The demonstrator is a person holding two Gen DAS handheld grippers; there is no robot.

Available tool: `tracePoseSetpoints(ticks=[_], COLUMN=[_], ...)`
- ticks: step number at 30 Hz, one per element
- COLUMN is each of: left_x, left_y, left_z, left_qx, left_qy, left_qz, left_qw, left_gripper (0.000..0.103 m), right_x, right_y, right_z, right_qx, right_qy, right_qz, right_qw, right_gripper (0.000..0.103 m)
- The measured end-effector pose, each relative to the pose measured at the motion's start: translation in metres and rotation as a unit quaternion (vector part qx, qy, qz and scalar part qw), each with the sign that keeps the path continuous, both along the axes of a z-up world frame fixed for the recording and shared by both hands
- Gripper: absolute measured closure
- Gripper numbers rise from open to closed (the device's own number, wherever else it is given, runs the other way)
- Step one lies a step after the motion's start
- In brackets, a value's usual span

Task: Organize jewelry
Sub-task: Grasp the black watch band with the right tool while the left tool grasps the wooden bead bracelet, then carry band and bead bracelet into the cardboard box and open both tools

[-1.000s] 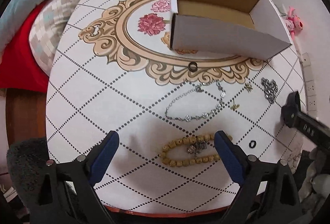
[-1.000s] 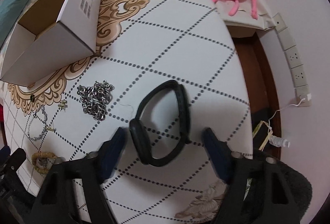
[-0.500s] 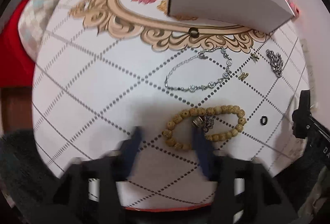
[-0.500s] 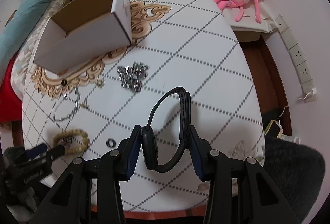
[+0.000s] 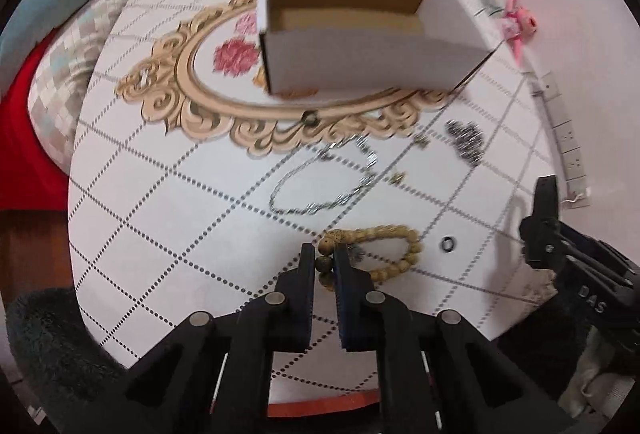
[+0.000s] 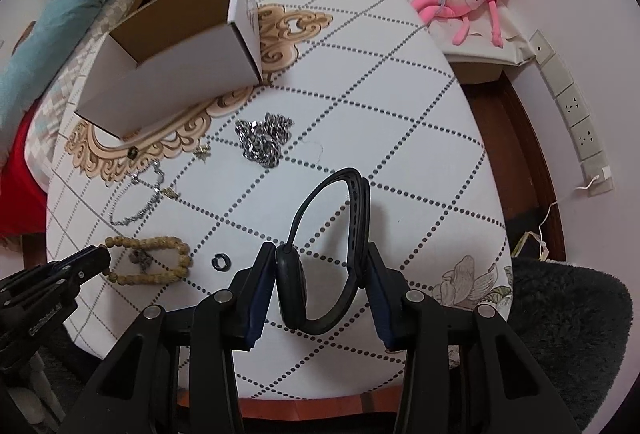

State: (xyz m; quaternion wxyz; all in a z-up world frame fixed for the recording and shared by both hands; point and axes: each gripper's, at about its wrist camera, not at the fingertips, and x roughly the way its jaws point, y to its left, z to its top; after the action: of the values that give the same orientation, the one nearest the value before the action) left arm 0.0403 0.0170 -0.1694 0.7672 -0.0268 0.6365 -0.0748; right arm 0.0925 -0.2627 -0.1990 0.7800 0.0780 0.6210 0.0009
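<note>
My left gripper (image 5: 324, 262) is shut on the near end of a wooden bead bracelet (image 5: 384, 246), which lies on the table; the bracelet also shows in the right wrist view (image 6: 160, 258). My right gripper (image 6: 320, 270) is shut on a black wristband watch (image 6: 332, 246) and holds it above the table. An open white cardboard box (image 5: 360, 46) stands at the back, also seen in the right wrist view (image 6: 172, 62). A thin silver chain bracelet (image 5: 320, 186), a heap of silver chain (image 6: 262, 140), two small gold charms (image 5: 398, 176) and two black rings (image 5: 447, 244) lie between.
The round table (image 6: 400, 106) has a white diamond-pattern cloth with a gold ornament. A pink plush toy (image 6: 468, 2) lies on a box by the wall. Wall sockets (image 6: 576, 114) are at the right. Cushions (image 5: 60, 46) are behind the table on the left.
My left gripper closed onto the bead bracelet's near end. My right gripper closed on the black wristband and lifted it off the table.
</note>
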Motion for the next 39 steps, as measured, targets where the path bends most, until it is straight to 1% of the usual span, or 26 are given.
tracePoseSetpoints(ticks=[5, 6, 8, 11, 12, 13, 19, 22, 26, 29, 34, 37, 39], left_x=[0.020, 0.034, 0.044, 0.068, 0.077, 0.081, 0.119, 0.141, 0.170, 0.190, 0.218, 0.232, 0.241], left_y=[0.002, -0.010, -0.020, -0.043, -0.049, -0.049, -0.052, -0.052, -0.052, -0.050, -0.045, -0.040, -0.036], left_z=[0.034, 0.040, 0.056, 0.067, 0.070, 0.080, 0.118, 0.127, 0.127, 0.117, 0.093, 0.081, 0.075], left_qx=[-0.016, -0.017, -0.024, -0.029, -0.030, -0.034, -0.049, -0.048, -0.048, -0.047, -0.049, -0.053, -0.037], left_qy=[-0.023, -0.027, -0.039, -0.060, -0.069, -0.079, -0.121, -0.136, -0.141, -0.132, -0.104, -0.081, -0.070], left_qz=[-0.006, -0.006, -0.008, -0.011, -0.011, -0.012, -0.008, -0.007, -0.004, -0.002, 0.004, 0.019, 0.031], left_qw=[0.9996, 0.9995, 0.9989, 0.9977, 0.9971, 0.9963, 0.9914, 0.9896, 0.9888, 0.9902, 0.9934, 0.9951, 0.9964], left_gripper=[0.096, 0.096, 0.096, 0.096, 0.096, 0.096, 0.096, 0.096, 0.096, 0.096, 0.096, 0.096, 0.095], right_x=[0.007, 0.008, 0.013, 0.022, 0.026, 0.031, 0.067, 0.092, 0.124, 0.149, 0.182, 0.197, 0.203], right_y=[-0.004, -0.004, -0.006, -0.004, -0.002, -0.001, 0.004, 0.008, 0.017, 0.026, 0.043, 0.055, 0.063], right_z=[0.015, 0.019, 0.026, 0.040, 0.046, 0.052, 0.088, 0.103, 0.112, 0.108, 0.089, 0.076, 0.069], right_qx=[0.011, 0.015, 0.023, 0.031, 0.033, 0.035, 0.049, 0.051, 0.044, 0.043, 0.034, 0.027, 0.022], right_qy=[-0.014, -0.017, -0.022, -0.040, -0.045, -0.050, -0.088, -0.106, -0.119, -0.114, -0.095, -0.084, -0.076], right_qz=[-0.001, -0.001, 0.000, 0.005, 0.007, 0.010, 0.019, 0.025, 0.040, 0.052, 0.076, 0.096, 0.110], right_qw=[1.000, 1.000, 0.999, 0.999, 0.998, 0.998, 0.995, 0.993, 0.991, 0.991, 0.992, 0.991, 0.991], right_gripper=[0.059, 0.059, 0.059, 0.060, 0.060, 0.060, 0.060, 0.060, 0.060, 0.060, 0.060, 0.058, 0.053])
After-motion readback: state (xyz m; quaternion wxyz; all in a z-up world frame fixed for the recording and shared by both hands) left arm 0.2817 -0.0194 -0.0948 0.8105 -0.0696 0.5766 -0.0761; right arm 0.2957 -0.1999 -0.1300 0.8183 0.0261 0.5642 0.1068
